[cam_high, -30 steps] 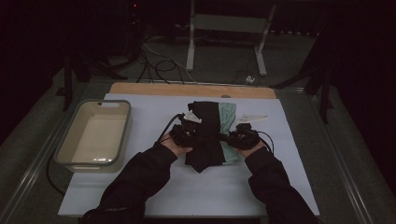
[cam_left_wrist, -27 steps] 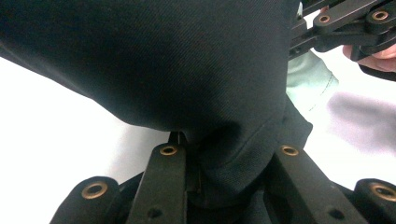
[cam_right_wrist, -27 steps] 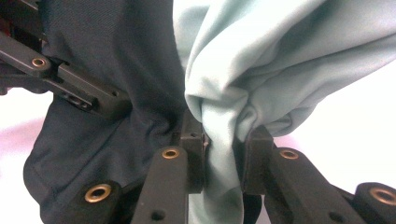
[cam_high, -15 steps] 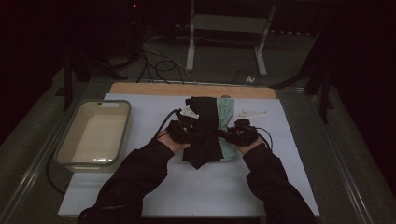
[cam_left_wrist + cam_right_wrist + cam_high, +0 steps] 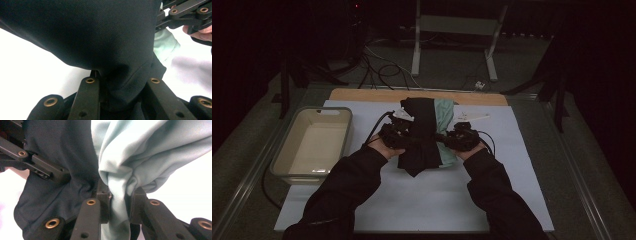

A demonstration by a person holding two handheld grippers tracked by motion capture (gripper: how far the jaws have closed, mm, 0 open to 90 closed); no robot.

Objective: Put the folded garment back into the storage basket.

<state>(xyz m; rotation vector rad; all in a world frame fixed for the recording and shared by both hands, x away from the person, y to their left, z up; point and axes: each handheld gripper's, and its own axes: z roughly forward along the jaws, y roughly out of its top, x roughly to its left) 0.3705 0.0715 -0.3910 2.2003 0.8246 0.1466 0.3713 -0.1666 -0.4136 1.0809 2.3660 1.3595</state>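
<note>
my left gripper (image 5: 117,100) fingers clamped on black cloth (image 5: 419,132), right gripper (image 5: 119,207) on mint cloth (image 5: 444,120); bundle shifted nearer me since last second (folding, i judge), right of bin (image 5: 282,157) on tabletop (image 5: 512,150).

Black cloth (image 5: 100,42) hides the left gripper (image 5: 122,87) tips and runs past the picture's top.

White table (image 5: 522,165) with beige tub (image 5: 312,145)
</note>
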